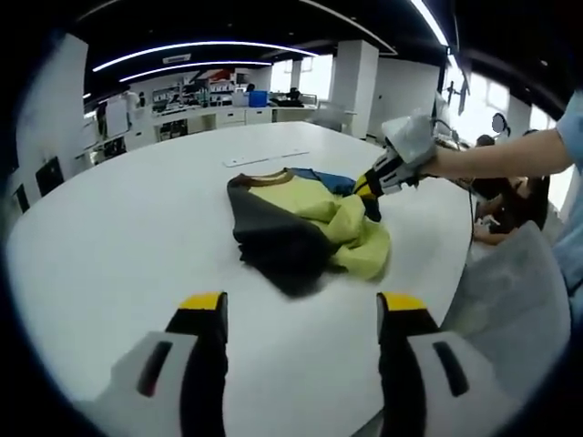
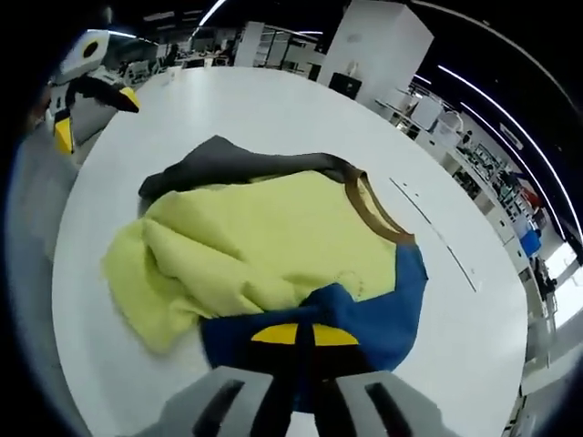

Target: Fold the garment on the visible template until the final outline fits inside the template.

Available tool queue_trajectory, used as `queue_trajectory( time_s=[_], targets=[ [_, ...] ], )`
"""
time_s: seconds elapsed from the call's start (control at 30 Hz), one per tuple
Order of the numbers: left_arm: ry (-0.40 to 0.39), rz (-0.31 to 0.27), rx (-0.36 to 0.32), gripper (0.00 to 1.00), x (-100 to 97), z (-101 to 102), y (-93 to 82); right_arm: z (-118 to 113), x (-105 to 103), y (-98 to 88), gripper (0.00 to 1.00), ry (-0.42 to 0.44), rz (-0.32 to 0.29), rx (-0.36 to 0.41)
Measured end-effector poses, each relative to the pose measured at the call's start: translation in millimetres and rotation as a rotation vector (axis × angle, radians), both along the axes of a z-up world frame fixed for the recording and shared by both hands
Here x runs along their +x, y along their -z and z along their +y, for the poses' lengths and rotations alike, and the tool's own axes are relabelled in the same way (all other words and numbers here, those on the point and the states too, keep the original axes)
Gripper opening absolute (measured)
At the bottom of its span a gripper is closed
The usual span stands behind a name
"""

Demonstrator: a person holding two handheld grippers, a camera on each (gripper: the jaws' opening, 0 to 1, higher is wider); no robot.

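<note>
In the left gripper view the left gripper [image 1: 302,314] hangs low over the near part of the round white table [image 1: 109,237], its two yellow-tipped jaws spread wide apart with bare tabletop between them and nothing held. Beyond them, near the middle of the table, lies the garment [image 1: 305,228], a crumpled shirt with a dark grey side on the left, yellow in the middle and a blue patch at the far right, its brown collar toward the far side. The right gripper [image 1: 369,187] comes in from the right, held by a gloved hand [image 1: 414,141] on an outstretched arm, its tips down at the right edge of the cloth.

In the right gripper view the right gripper [image 2: 303,335] has its jaws closed together on the blue part of the garment [image 2: 264,255], the yellow tips pressed against the fabric. The yellow cloth bunches in folds to the left, and the grey part lies on the far side. A thin marked line [image 2: 433,232] runs across the table [image 2: 273,109] to the right of the collar. The left gripper [image 2: 86,86] shows at the far left edge of the table
</note>
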State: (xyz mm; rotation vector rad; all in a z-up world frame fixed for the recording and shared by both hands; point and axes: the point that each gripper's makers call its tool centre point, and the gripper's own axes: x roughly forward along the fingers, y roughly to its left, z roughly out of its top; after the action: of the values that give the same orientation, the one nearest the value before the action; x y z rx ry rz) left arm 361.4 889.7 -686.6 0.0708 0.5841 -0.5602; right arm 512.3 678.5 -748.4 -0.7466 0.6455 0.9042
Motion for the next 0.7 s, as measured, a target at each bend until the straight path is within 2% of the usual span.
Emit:
queue_trajectory(
  time_s=[0.1, 0.37, 0.53, 0.7],
  targets=[
    [0.004, 0.0, 0.001, 0.64, 0.2, -2, -0.3, -3, 0, -5.8, 0.02, 0.011, -0.009, 0.01],
    [0.016, 0.0, 0.005, 0.64, -0.2, -4, -0.7, -9, -7, -21.6, 0.21, 0.047, -0.025, 0.057],
    [0.018, -0.001, 0.006, 0.64, -0.2, -4, -0.7, -13, -13, -28.5, 0.36, 0.11, 0.006, 0.137],
    [0.022, -0.002, 0.008, 0.64, -0.6, -3, -0.6, -14, -21, -35.1, 0.49, 0.185, 0.07, 0.26]
  ],
)
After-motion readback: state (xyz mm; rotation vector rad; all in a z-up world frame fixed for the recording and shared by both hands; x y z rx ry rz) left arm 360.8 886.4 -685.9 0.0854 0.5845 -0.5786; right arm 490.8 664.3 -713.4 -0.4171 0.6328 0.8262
